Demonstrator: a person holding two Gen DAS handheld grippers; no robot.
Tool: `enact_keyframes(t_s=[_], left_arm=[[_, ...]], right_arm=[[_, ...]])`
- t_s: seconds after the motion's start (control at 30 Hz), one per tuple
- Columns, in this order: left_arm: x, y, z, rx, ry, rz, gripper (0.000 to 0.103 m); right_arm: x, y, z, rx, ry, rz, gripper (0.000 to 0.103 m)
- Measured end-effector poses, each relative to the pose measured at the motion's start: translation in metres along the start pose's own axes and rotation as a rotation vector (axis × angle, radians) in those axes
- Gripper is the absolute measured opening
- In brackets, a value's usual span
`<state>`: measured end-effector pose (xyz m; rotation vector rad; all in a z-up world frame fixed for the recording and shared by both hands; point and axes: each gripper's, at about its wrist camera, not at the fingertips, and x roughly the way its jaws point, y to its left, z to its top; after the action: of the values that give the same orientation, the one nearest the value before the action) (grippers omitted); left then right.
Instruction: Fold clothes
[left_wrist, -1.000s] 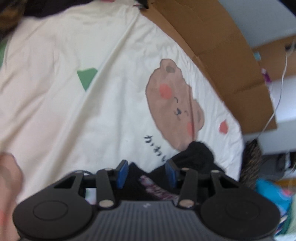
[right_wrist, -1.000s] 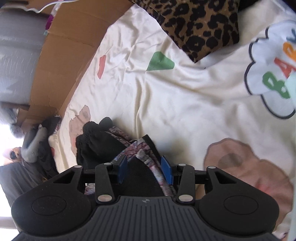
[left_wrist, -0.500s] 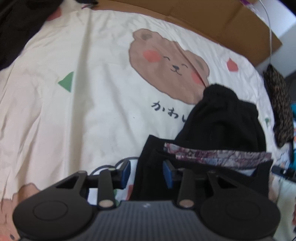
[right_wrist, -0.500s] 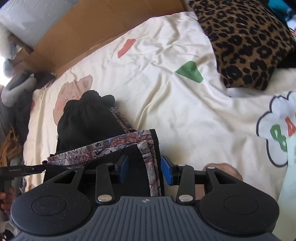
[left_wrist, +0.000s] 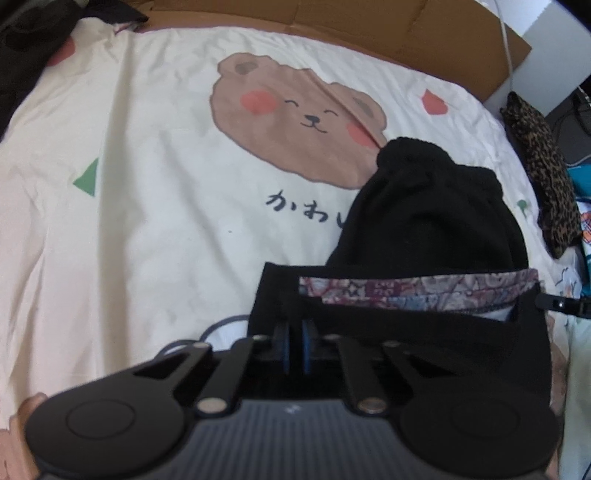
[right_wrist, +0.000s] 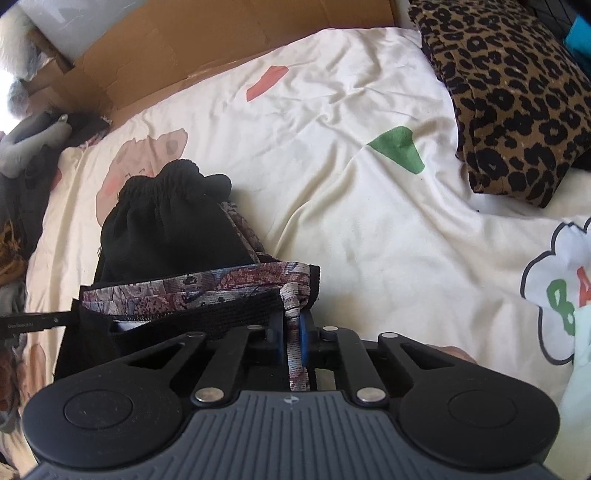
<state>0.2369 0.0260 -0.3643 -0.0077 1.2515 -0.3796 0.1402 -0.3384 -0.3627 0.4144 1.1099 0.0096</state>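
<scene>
while both grippers sit at the near edge of the bed, the black garment (left_wrist: 424, 229) lies ahead of them on the cream printed sheet (left_wrist: 155, 192), its gathered end reaching toward the far side, where brown cardboard (left_wrist: 369, 26) borders the sheet. the left gripper (left_wrist: 294, 345) has its blue pads drawn together on the garment's near left corner, black cloth pinched between them. the right gripper (right_wrist: 291, 339) is still closing, its pads pressing on the near right corner where the patterned woven band (right_wrist: 192, 288) turns down between them. that band runs taut from one gripper to the other, so the held edge lies crosswise, while the garment's long axis runs away from both hands toward the printed bear face (left_wrist: 295, 122). neither hand is judged nearer; each holds its own corner. the fold, by this judgement, depends on carrying the held edge forward along that axis onto the gathered end. a leopard-print cushion (right_wrist: 509, 96) lies well apart at the right edge.
</scene>
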Motion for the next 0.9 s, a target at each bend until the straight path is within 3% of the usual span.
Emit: enact_keyframes(t_s=[0.13, 0.47, 0.9], left_arm=[[-0.007, -0.002, -0.001, 0.032, -0.039, 0.030, 0.002], [-0.019, 0.005, 0.012, -0.002, -0.085, 0.046, 0.002], [0.020, -0.004, 0.010, 0.007, -0.024, 0.143, 0.007]], right_arm=[[-0.005, 0.003, -0.001, -0.023, -0.020, -0.022, 0.004], [-0.016, 0.004, 0.007, 0.029, -0.062, -0.041, 0.003], [0.019, -0.001, 0.013, 0.061, -0.027, -0.052, 0.007]])
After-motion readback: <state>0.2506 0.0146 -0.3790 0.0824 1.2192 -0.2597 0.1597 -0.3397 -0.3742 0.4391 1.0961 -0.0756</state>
